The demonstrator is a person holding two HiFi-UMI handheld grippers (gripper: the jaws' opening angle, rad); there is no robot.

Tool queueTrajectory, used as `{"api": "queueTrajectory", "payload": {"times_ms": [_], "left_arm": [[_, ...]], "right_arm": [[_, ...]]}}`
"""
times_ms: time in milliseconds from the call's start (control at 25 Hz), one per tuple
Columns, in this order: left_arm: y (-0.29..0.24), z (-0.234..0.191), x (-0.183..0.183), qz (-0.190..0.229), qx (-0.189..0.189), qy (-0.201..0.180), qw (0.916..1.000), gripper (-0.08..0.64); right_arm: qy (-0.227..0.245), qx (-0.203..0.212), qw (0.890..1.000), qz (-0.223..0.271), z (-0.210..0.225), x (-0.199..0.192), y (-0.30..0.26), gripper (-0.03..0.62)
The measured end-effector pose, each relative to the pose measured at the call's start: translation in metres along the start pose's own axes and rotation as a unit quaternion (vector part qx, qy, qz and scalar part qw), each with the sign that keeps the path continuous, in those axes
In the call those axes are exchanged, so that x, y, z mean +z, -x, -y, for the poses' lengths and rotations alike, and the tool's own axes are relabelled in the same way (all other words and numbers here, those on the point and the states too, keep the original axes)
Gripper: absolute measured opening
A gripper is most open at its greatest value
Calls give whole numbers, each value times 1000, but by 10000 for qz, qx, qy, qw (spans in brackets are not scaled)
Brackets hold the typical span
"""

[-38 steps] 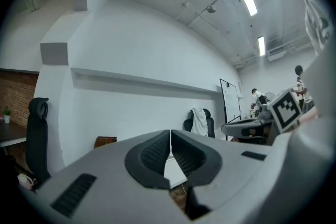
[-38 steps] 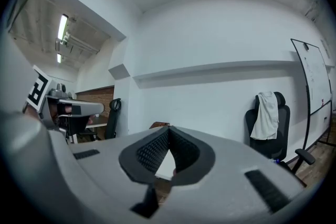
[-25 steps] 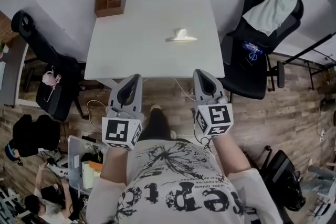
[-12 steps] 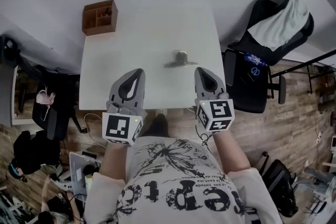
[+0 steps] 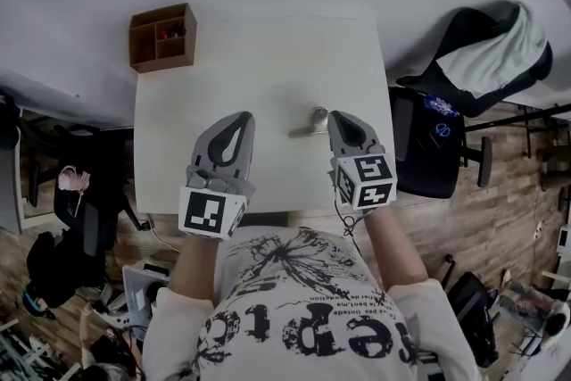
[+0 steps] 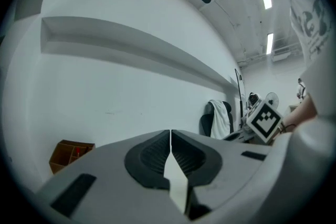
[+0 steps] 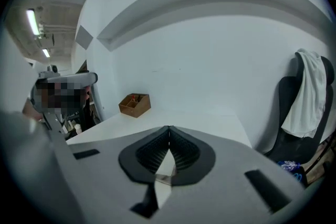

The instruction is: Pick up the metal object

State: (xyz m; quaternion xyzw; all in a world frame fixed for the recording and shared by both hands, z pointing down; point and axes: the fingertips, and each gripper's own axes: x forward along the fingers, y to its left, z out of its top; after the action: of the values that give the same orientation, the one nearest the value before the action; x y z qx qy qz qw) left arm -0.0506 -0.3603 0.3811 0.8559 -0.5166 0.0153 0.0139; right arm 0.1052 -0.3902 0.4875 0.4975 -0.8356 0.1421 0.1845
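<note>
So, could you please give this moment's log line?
left claw shut, empty | right claw shut, empty | metal object on table, unheld

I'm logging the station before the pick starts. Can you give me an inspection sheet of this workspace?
Surface: white rectangular table.
Job's things: small silvery metal object lying on the table just off the right tool's tip, not held.
Clutter: brown wooden compartment box at the far left corner.
Tools: left tool and right tool both shut, empty.
Cables: nothing seen on the table.
Surroundings: black office chair right of the table.
</note>
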Motion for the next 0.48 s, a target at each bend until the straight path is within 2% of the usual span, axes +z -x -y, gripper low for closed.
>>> {"api": "queueTrajectory", "payload": {"times_ms": [120, 200, 240, 480], "left_arm": [[-10, -8, -16, -48, -113, 86, 9999, 12], [-18, -15, -25, -80, -127, 149, 9998, 12], [-21, -18, -30, -114, -133, 183, 9997, 12], [-37, -31, -55, -388, -188, 284, 9987, 12]], "right_arm": [[2, -31, 9991, -423, 5, -24, -26, -5], [-49, -18, 9973, -727, 8, -42, -43, 89], [-73, -20, 9962, -871, 9, -51, -50, 116], [-206, -303, 9885, -1468, 23, -97, -80, 233]]}}
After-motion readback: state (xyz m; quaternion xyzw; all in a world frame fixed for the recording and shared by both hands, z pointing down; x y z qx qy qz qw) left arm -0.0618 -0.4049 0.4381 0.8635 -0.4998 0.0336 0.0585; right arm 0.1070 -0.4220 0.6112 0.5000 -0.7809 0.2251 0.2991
